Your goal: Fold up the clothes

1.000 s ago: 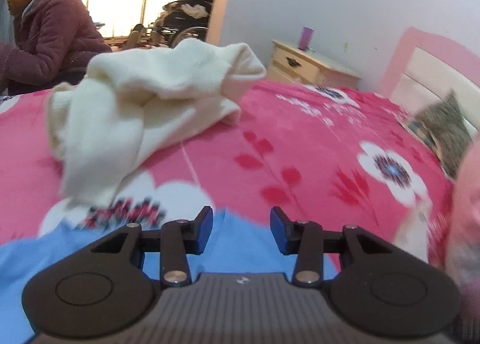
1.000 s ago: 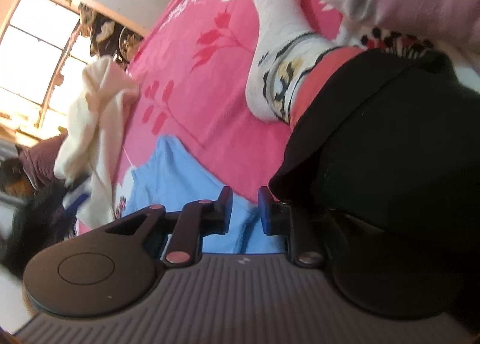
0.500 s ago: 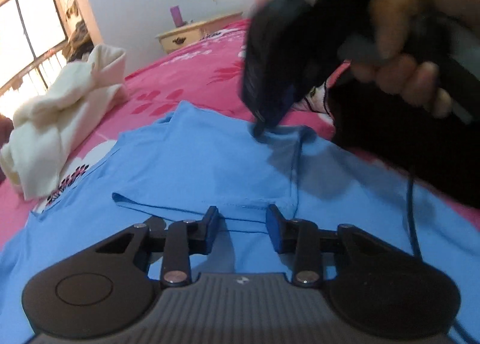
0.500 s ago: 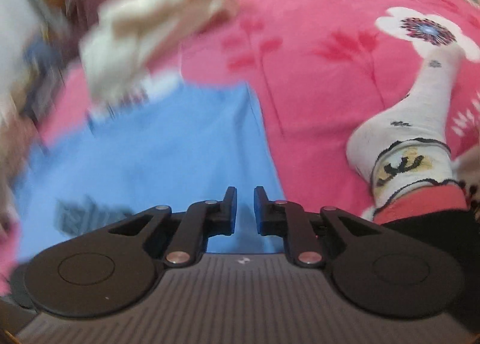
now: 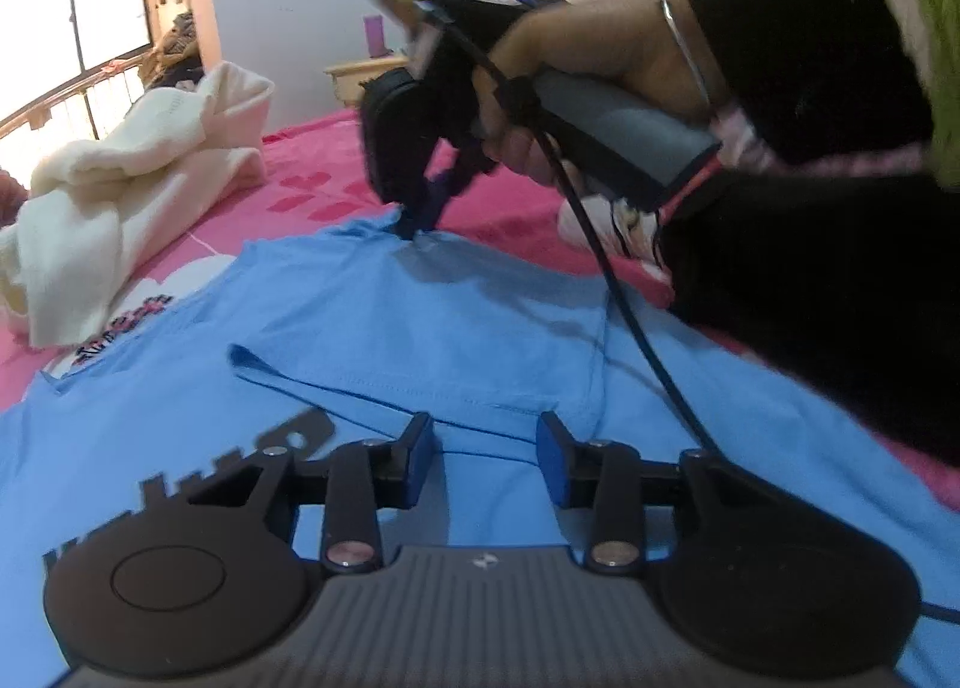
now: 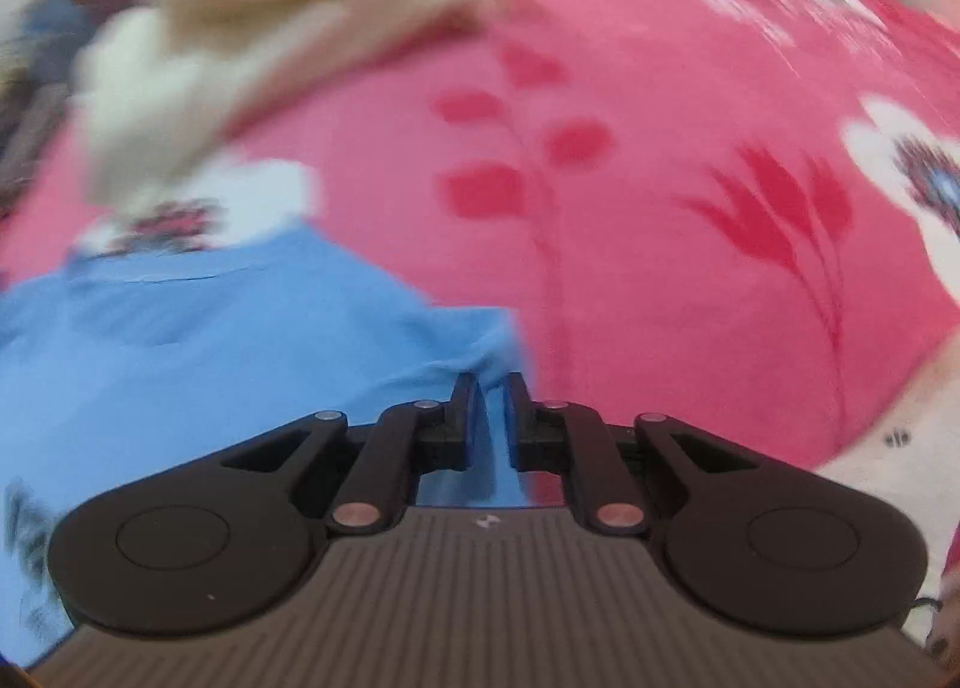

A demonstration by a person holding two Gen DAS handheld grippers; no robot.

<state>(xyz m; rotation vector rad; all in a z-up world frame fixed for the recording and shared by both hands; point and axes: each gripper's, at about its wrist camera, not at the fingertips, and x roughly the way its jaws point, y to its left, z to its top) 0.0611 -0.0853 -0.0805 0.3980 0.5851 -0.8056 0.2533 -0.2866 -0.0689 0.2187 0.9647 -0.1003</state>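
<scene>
A blue shirt (image 5: pixel 420 328) lies spread on the pink flowered bedspread (image 5: pixel 312 159). My left gripper (image 5: pixel 485 436) hovers low over its near part. Its jaws are opening, and a folded hem runs just ahead of the tips with no pad pressing on it. At the shirt's far corner my right gripper (image 5: pixel 414 229), held by a hand (image 5: pixel 600 57), pinches the cloth into a small peak. In the blurred right wrist view the right gripper (image 6: pixel 487 388) has its jaws nearly together, still closing on the blue shirt (image 6: pixel 210 340) between them.
A crumpled cream garment (image 5: pixel 120 178) lies at the far left of the bed, close to the shirt. A black trouser leg (image 5: pixel 810 280) and a white patterned sock (image 5: pixel 606 220) rest on the right. A nightstand (image 5: pixel 360 78) stands by the wall, and a window (image 5: pixel 72 27) is at the left.
My right gripper swung round and went out to the shirt's far corner, its jaws narrowing onto the cloth. My left gripper dropped over the shirt and its jaws widened a little.
</scene>
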